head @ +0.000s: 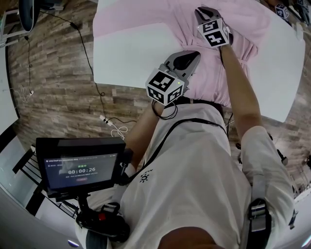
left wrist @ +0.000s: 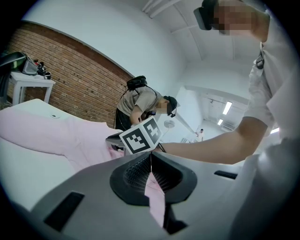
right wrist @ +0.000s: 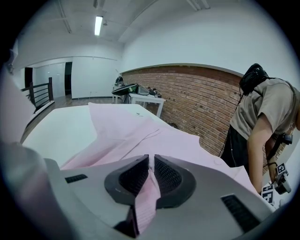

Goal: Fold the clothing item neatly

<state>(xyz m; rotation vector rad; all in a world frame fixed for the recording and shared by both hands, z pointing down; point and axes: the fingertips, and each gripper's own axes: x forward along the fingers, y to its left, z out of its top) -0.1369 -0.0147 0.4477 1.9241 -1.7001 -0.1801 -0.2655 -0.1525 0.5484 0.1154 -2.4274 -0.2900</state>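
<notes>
A pale pink shirt [head: 160, 19] lies spread on the white table [head: 126, 53]. My left gripper [head: 192, 58] is over the shirt's near hem and is shut on a fold of pink cloth [left wrist: 154, 197] that runs down between its jaws. My right gripper [head: 204, 12] is farther in, over the shirt's middle right, and is shut on another strip of the pink cloth [right wrist: 146, 201]. In the right gripper view the pink shirt [right wrist: 136, 131] stretches away over the table. The left gripper view shows the right gripper's marker cube [left wrist: 140, 136] close ahead.
A second person [left wrist: 140, 105] bends over at the table's far side with another marked gripper [head: 282, 10]. A monitor on a stand [head: 80, 165] is at my lower left. Cables [head: 112, 124] lie on the wooden floor. A small white table [left wrist: 28, 84] stands by the brick wall.
</notes>
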